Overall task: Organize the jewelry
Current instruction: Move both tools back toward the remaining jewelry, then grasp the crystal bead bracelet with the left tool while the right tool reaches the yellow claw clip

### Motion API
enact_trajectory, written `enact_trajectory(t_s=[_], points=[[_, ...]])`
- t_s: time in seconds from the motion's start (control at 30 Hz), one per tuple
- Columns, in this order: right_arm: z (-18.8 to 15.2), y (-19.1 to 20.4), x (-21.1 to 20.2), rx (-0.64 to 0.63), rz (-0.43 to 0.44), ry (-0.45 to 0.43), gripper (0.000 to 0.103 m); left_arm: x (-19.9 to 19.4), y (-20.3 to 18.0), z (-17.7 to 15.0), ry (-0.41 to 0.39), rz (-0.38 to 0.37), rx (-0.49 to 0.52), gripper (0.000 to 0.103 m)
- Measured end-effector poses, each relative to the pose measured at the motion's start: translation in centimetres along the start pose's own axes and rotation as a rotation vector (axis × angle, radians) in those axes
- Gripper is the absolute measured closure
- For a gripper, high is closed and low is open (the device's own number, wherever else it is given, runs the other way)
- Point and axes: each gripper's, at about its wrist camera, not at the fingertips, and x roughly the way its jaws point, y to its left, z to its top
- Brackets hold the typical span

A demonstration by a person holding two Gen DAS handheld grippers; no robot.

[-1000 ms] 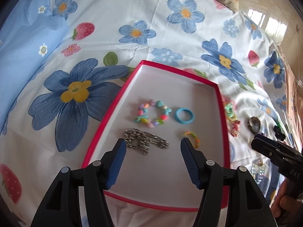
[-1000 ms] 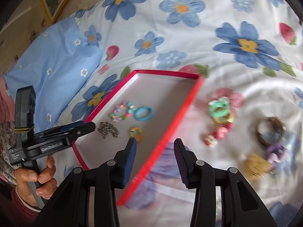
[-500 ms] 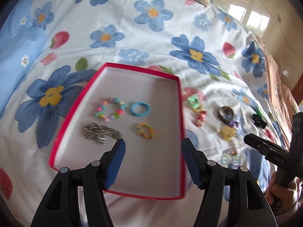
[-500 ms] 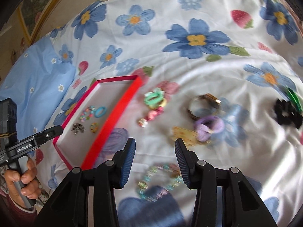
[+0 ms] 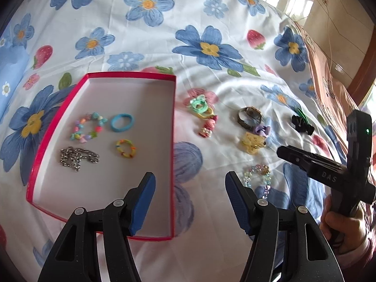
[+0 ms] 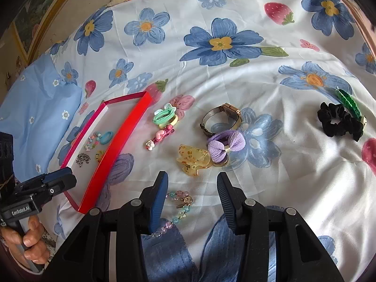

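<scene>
A red-rimmed white tray (image 5: 174,127) lies on the flowered sheet and holds a pastel bead bracelet (image 5: 87,128), a blue ring band (image 5: 122,122), a small multicolour bead ring (image 5: 126,148) and a silver chain (image 5: 76,157). My left gripper (image 5: 189,198) is open and empty over the tray's near right corner. My right gripper (image 6: 191,202) is open and empty, just above a clear pastel bead bracelet (image 6: 181,209) lying between its fingers. A yellow claw clip (image 6: 193,159), purple bow tie (image 6: 225,146), watch (image 6: 222,117), green hair ties with pink charm (image 6: 163,123) and black scrunchie (image 6: 339,119) lie loose.
The tray's red wall (image 6: 117,150) stands left of my right gripper. A light blue pillow (image 6: 35,108) lies far left. A green hair clip (image 6: 349,103) rests by the scrunchie. The bed edge and floor (image 5: 329,23) are at far right.
Both grippers have swung right, away from the tray's middle. My right gripper has come down over the clear bead bracelet. Both stay open.
</scene>
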Motion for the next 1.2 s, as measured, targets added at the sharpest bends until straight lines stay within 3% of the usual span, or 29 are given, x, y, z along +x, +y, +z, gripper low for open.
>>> enact_trajectory(t_s=[0.3, 0.77, 0.87, 0.93, 1.03, 1.07, 1.1, 1.2], points=[[0.6, 0.4, 1.8, -0.019, 0.019, 0.026, 0.058, 1.9, -1.6, -0.5, 0.053, -0.022, 0.021, 0.041], [2.0, 0.1, 6.2, -0.059, 0.018, 0.09, 0.058, 7.9, -5.6, -0.2, 0.155, -0.082, 0.104, 0.043], [2.1, 0.0, 6.4, -0.066, 0.02, 0.086, 0.068, 9.1, -6.3, -0.3, 0.172, -0.089, 0.125, 0.044], [2.1, -0.2, 6.4, -0.063, 0.025, 0.083, 0.068, 9.9, -6.8, -0.3, 0.179, -0.084, 0.148, 0.052], [2.0, -0.3, 6.1, -0.061, 0.028, 0.075, 0.069, 10.7, -7.5, -0.4, 0.177, -0.072, 0.185, 0.075], [2.0, -0.4, 6.0, -0.057, 0.029, 0.072, 0.069, 10.8, -7.7, -0.4, 0.176, -0.074, 0.196, 0.088], [2.0, -0.6, 5.8, -0.05, 0.033, 0.068, 0.069, 10.8, -7.8, -0.5, 0.177, -0.08, 0.2, 0.093], [1.9, -0.8, 5.0, -0.034, 0.04, 0.051, 0.069, 10.8, -8.0, -0.5, 0.167, -0.085, 0.217, 0.093]])
